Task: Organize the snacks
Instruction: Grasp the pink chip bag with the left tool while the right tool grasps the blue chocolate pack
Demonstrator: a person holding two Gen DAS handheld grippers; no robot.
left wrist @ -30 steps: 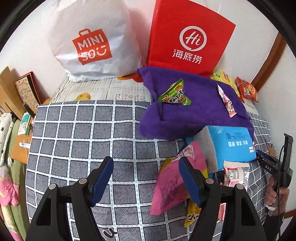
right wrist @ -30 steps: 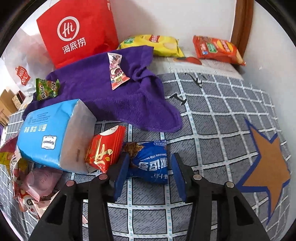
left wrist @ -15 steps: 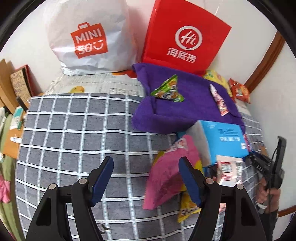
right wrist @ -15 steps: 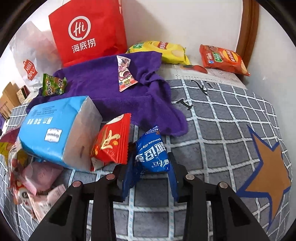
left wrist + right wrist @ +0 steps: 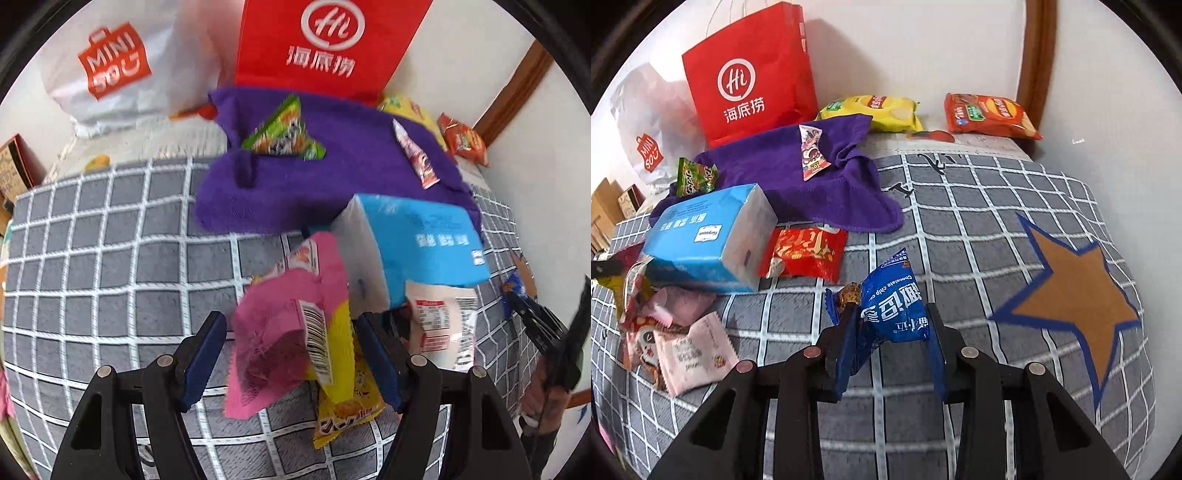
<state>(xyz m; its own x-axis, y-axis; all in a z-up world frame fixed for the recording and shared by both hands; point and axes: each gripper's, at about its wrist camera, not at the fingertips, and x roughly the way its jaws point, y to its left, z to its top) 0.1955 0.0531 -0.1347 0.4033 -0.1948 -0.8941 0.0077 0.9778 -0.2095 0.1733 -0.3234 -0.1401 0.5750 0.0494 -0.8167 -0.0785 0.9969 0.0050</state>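
Note:
My right gripper [image 5: 890, 347] is shut on a blue chocolate-chip cookie packet [image 5: 892, 302] and holds it lifted above the checked grey blanket [image 5: 979, 229]. My left gripper [image 5: 291, 362] is open, its fingers on either side of a pink snack bag [image 5: 280, 339] that lies over a yellow packet [image 5: 347, 410]. A blue tissue pack [image 5: 417, 243] lies just beyond; it also shows in the right wrist view [image 5: 709, 236] with a red packet [image 5: 805, 254] beside it. Pink sachets [image 5: 694, 354] lie at the left.
A purple towel [image 5: 812, 184] carries a green packet [image 5: 696, 177] and a small pink packet [image 5: 812, 155]. A red paper bag [image 5: 753, 74] and a white Miniso bag [image 5: 114, 62] stand at the wall. Yellow [image 5: 875, 110] and orange [image 5: 990, 114] crisp bags lie at the back.
My right gripper has shut on the blue cookie packet and lifted it off the blanket. My left gripper has moved forward to straddle the pink bag.

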